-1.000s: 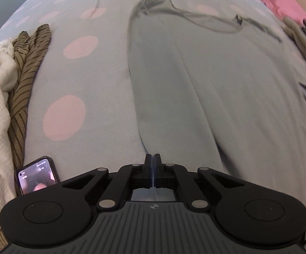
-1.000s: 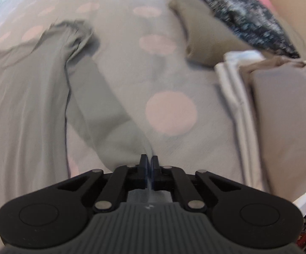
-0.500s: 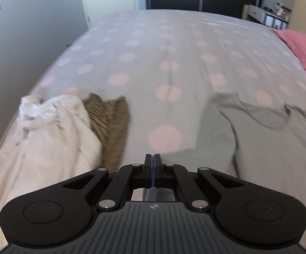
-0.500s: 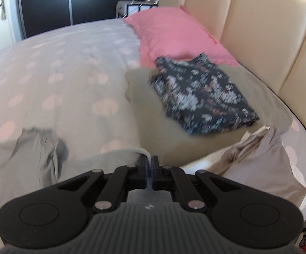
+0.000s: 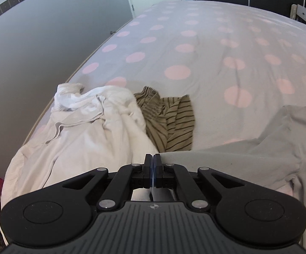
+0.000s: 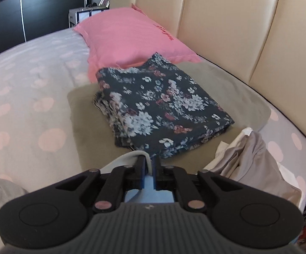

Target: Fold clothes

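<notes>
- Step in hand, as I read it: both grippers are folding the grey top's sleeves inward, one per side.
- Left gripper (image 5: 153, 158) is pinching fully closed on the grey top (image 5: 258, 158); the cloth is running off to the right from the jaw tips and draping over the polka-dot bed (image 5: 195, 48).
- Right gripper (image 6: 150, 163) has just been opening; the jaws are now standing narrowly apart. A pale fold of cloth is curling over the left finger, but the pads are not pressing on it, so I'm judging the right sleeve as being released.
- A bit more of the grey top is showing at the lower left edge of the right view.
- Unfolded pile is sitting left: white garment (image 5: 85, 131) touching the striped one (image 5: 172, 122).
- Finished stack is lying ahead of the right gripper: floral piece (image 6: 157, 108) on an olive one (image 6: 85, 114), just beside the pink pillow (image 6: 129, 40).
- Next move probably calls for the left gripper laying its sleeve flat across the body, then releasing.
</notes>
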### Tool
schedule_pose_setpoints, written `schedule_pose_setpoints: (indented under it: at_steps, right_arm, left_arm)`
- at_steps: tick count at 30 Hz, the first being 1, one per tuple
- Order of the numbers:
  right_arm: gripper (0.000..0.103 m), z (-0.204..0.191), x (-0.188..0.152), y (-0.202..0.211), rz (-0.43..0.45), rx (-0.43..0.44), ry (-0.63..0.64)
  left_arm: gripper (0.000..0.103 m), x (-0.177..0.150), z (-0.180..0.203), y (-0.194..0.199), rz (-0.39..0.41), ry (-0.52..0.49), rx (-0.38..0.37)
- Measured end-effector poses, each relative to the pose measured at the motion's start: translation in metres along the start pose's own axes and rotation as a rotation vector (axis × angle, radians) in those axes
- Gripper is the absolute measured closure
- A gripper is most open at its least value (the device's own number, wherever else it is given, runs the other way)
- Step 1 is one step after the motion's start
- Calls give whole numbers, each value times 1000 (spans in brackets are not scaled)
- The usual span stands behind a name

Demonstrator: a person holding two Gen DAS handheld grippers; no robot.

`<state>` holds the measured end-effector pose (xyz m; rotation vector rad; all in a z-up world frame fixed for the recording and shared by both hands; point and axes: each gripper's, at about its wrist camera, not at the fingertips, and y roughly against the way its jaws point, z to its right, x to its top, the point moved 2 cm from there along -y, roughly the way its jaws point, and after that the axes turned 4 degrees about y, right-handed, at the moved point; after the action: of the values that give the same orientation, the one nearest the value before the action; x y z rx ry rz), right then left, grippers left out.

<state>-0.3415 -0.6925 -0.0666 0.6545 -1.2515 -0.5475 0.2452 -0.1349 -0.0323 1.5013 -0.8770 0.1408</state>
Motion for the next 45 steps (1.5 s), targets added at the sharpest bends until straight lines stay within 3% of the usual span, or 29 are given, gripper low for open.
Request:
schedule_pose_setpoints:
  at_steps: [3, 8, 12, 15, 20, 26, 33, 39, 45]
  right_arm:
    - [76, 0, -4, 6, 13, -13, 11]
    - [76, 0, -13, 23, 35, -10, 7]
    - [76, -9, -25, 43, 53, 60, 29]
    - [75, -24, -41, 55, 25, 134, 75]
    - [73, -49, -77, 68, -27, 197, 182]
    - [72, -68, -143, 82, -160, 297, 282]
    - [72, -76, -202, 89, -258, 350, 427]
    - [72, -63, -236, 96, -395, 443, 418]
    - [73, -47, -269, 106, -541, 518, 407]
  left_arm:
    - [102, -2, 2, 5, 27, -22, 16]
    - [102, -7, 23, 28, 65, -97, -58]
    - [99, -22, 51, 51, 77, -183, -159]
    - [91, -40, 73, 64, 76, -259, -223]
    - [91, -78, 99, 76, 46, -381, -285]
    - [90, -141, 113, 78, -44, -502, -361]
    - [85, -213, 117, 72, -186, -653, -408]
    - [85, -243, 120, 75, -279, -726, -483]
    - [75, -253, 120, 70, -328, -751, -433]
